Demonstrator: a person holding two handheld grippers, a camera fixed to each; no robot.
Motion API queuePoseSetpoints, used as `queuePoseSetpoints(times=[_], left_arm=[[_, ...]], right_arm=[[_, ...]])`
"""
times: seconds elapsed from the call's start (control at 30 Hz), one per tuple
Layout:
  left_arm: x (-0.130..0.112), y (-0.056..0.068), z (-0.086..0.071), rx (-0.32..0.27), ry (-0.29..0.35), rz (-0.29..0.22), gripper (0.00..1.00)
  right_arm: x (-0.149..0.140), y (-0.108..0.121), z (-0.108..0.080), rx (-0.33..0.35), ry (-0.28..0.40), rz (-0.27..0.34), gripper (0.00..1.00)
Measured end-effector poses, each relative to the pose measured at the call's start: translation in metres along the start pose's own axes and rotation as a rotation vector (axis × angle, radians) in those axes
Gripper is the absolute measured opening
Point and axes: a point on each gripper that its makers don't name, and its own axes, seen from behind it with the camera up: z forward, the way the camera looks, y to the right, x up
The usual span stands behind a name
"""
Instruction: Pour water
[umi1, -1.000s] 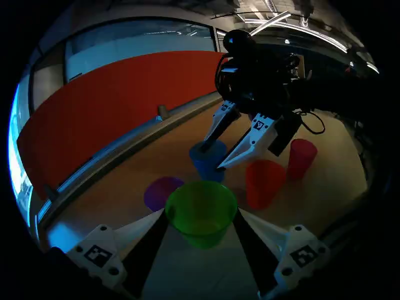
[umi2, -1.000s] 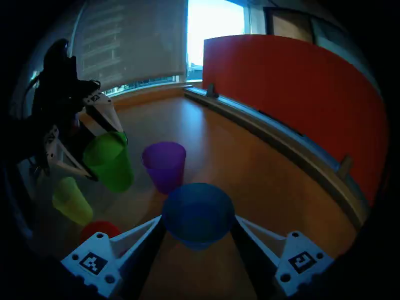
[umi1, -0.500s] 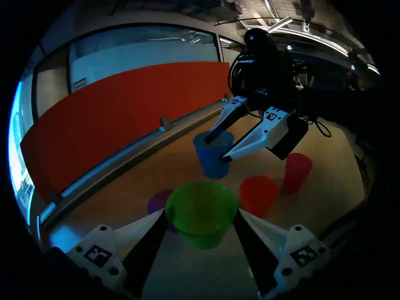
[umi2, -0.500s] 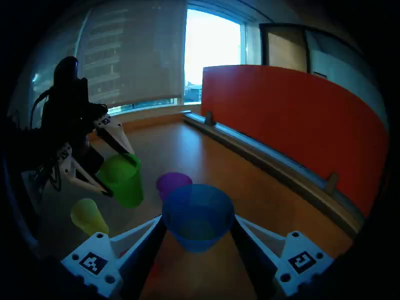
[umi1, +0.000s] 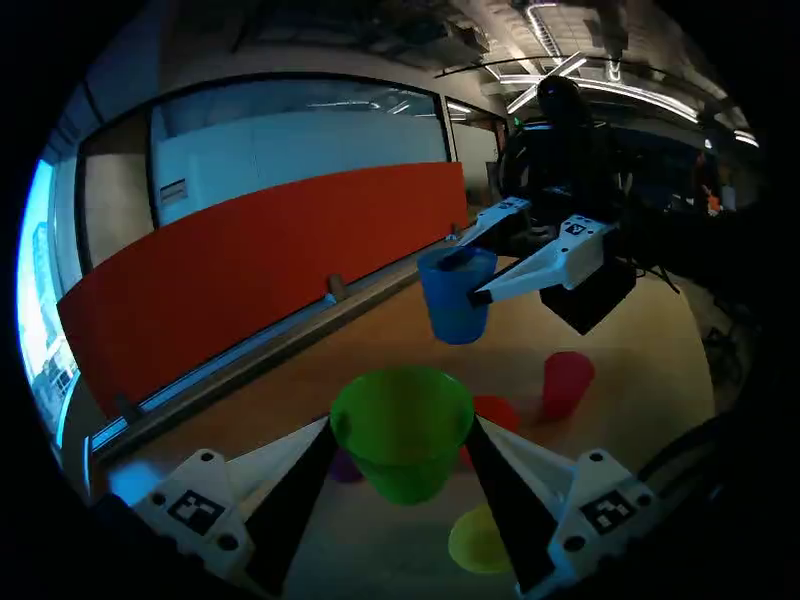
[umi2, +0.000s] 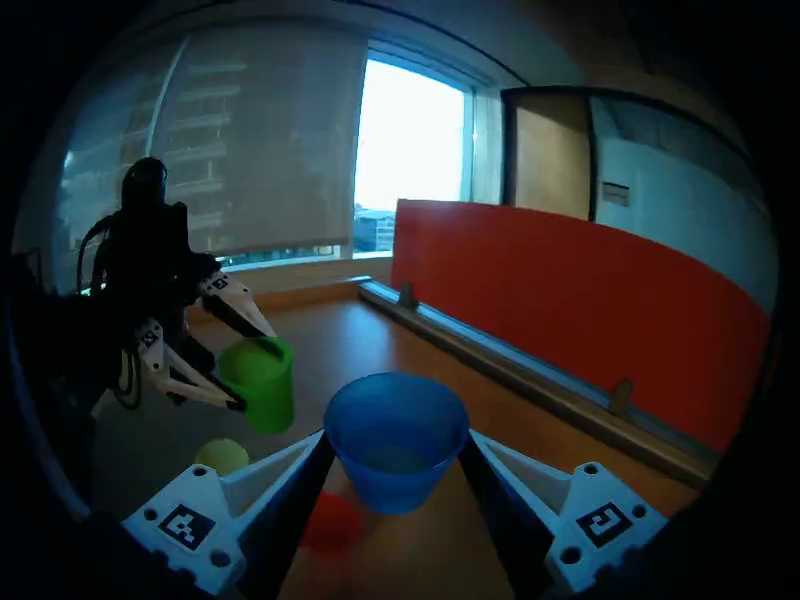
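Fingers of the left gripper (umi1: 400, 428) press both sides of a translucent green plastic cup (umi1: 402, 458), held upright above the wooden tabletop (umi1: 640, 340). Farther right, the right gripper (umi1: 458, 282) clamps a blue plastic cup (umi1: 455, 308) raised clear of the table. In the right gripper view, what looks like a little water lies at its bottom. A small yellow cup (umi1: 480, 540) stands below.

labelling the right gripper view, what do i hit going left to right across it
green cup → blue cup → red partition; the yellow cup and red cup are left out, since they overlap those sideways
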Motion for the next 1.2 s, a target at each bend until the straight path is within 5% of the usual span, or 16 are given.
queuePoseSetpoints(times=[0.57,1.2], left_arm=[[0.028,0.046,-0.059,0.012,0.129,-0.06,0.88],[0.032,0.096,-0.102,0.012,0.261,-0.145,0.88]], right_arm=[[0.016,-0.064,-0.064,-0.056,0.155,0.018,0.89],[-0.004,-0.116,-0.094,-0.114,0.218,0.026,0.89]])
